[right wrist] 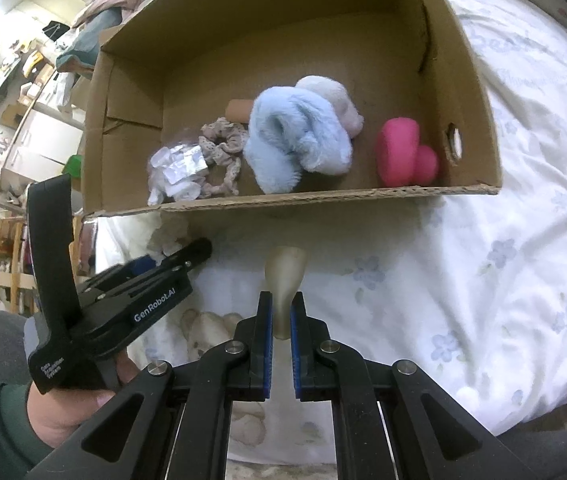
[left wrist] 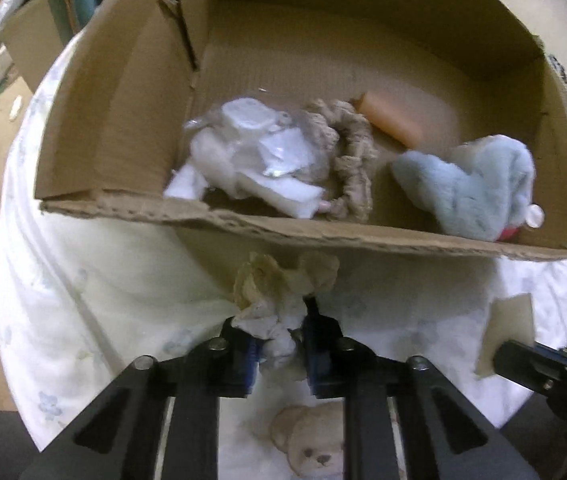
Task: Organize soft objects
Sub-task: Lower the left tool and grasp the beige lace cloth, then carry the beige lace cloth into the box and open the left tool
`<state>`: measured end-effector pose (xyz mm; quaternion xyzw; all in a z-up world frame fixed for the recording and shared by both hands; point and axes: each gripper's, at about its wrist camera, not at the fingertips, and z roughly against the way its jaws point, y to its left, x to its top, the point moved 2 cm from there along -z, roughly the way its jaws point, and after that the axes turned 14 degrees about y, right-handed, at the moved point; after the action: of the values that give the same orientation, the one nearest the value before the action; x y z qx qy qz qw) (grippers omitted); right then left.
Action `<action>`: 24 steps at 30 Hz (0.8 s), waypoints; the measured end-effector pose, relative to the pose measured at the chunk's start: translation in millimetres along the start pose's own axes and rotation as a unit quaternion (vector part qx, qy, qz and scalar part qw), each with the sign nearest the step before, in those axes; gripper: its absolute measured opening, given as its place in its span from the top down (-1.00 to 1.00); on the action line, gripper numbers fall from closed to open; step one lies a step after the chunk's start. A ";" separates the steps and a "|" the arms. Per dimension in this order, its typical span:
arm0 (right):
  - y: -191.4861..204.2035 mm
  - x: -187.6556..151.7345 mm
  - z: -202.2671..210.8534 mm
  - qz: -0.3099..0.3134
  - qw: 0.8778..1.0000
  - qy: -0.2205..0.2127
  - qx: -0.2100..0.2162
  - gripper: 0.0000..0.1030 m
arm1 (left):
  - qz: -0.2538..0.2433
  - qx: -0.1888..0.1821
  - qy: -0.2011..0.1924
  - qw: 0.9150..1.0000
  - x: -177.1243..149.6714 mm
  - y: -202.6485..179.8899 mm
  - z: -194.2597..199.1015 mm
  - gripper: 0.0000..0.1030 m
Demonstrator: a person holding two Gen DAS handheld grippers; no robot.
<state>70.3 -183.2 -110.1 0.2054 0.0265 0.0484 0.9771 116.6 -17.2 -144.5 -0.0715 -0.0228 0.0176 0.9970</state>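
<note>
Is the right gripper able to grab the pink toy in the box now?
Probably not yet. The right gripper is shut on a beige piece, so its jaws are full, though nothing blocks the way to the pink toy in the box.

One cardboard box (right wrist: 323, 196) on the bed (right wrist: 503, 280). Inside it: one pale blue plush (right wrist: 295, 140), one pink plush (right wrist: 403, 156), one beige scrunchie (right wrist: 225, 148), one clear-wrapped white bundle (right wrist: 177, 172), one peach cylinder (right wrist: 239, 109). Outside the box: one crumpled cream-and-white cloth (left wrist: 279, 296), one beige soft piece (right wrist: 285, 280). Two grippers: left gripper (left wrist: 279, 344), right gripper (right wrist: 281, 320).
</note>
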 end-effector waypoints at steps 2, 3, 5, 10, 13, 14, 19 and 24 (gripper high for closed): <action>3.3 1.0 0.4 0.006 1.000 -0.001 0.002 0.82 | -0.001 -0.003 0.003 1.000 -1.9 2.0 0.3 0.74; 4.9 1.4 0.3 0.008 1.000 -0.002 0.002 0.82 | -0.001 -0.006 0.004 1.000 -4.5 -2.8 -0.6 0.75; 7.7 1.4 0.2 0.011 1.000 -0.002 0.002 0.82 | 0.000 -0.005 0.005 1.000 -5.9 -2.0 0.7 0.75; 12.5 0.3 0.4 0.017 1.000 -0.002 0.004 0.82 | 0.001 -0.004 0.008 1.000 -22.2 -5.6 4.1 0.75; 15.8 -1.4 1.6 0.021 1.000 -0.004 0.004 0.82 | 0.008 -0.023 0.010 1.000 -31.3 -5.0 12.3 0.75; 17.0 -2.5 2.9 0.023 1.000 -0.006 0.005 0.82 | 0.009 -0.021 0.008 1.000 -33.8 -5.4 16.3 0.75; 19.3 -10.2 17.8 0.026 0.999 -0.025 0.020 0.82 | 0.002 -0.033 -0.011 0.999 -46.6 -9.1 43.1 0.75; 20.2 -16.4 45.7 0.032 0.997 -0.061 0.044 0.82 | -0.006 -0.022 -0.045 0.999 -54.9 -13.1 84.9 0.75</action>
<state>55.6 -184.8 -59.6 0.2518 -0.0376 0.0660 0.9648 58.2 -20.2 -61.0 -0.0919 -0.0685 0.0143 0.9933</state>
